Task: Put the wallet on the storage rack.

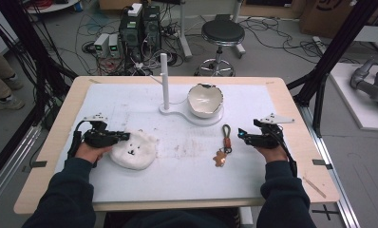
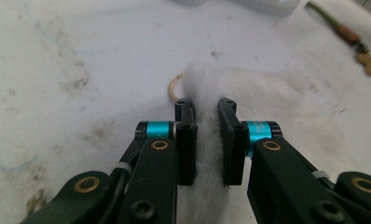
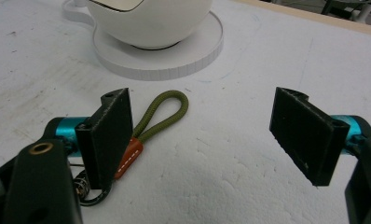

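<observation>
Tabletop (image 1: 187, 171) — left claw (image 2: 206, 140) level, pinching plush (image 1: 133, 150).

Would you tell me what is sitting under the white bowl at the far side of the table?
The white bowl sits on the round end of a flat white base, which also carries an upright post. The base's surface directly beneath the bowl is covered.

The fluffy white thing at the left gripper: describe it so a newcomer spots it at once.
On the white mat, look left of the post stand and bowl. The plush lies there, pinched by the left gripper: furry, with a tiny stitched face, unlike the slim keychain.
</observation>
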Demonstrator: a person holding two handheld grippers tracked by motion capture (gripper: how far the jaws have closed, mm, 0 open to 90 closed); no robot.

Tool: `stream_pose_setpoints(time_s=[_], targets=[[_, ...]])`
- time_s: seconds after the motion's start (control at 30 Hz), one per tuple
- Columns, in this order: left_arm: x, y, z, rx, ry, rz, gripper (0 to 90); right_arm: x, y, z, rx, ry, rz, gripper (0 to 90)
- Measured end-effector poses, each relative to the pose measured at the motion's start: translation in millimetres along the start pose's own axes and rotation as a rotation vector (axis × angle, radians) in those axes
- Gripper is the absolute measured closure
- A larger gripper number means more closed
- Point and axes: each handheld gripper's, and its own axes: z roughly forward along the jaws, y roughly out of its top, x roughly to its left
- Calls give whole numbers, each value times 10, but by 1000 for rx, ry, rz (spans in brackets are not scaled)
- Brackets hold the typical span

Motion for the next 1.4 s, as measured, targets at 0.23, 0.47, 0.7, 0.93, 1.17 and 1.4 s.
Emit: stream_pose_setpoints(time_s=[0.23,0.47,0.7,0.93,1.17,1.4], targets=[[-114,97,-62,-156,-27,8,797,96,48,13,-27,56,-12,217],[-377,208,-28,-313,-18,63,796,420,171,134,-63,201,-10,217],[-585,271,100,-351,-28,117,796,830,273,369,-44,364,-30,255],[-716,300,204,-349,-53,156,796,1076,311,557,-22,456,-31,257],[-777,307,230,-378,-114,155,796,1333,314,802,27,557,-27,277],[-837,289,305,-347,-155,171,774,1318,350,801,2,605,-26,716]])
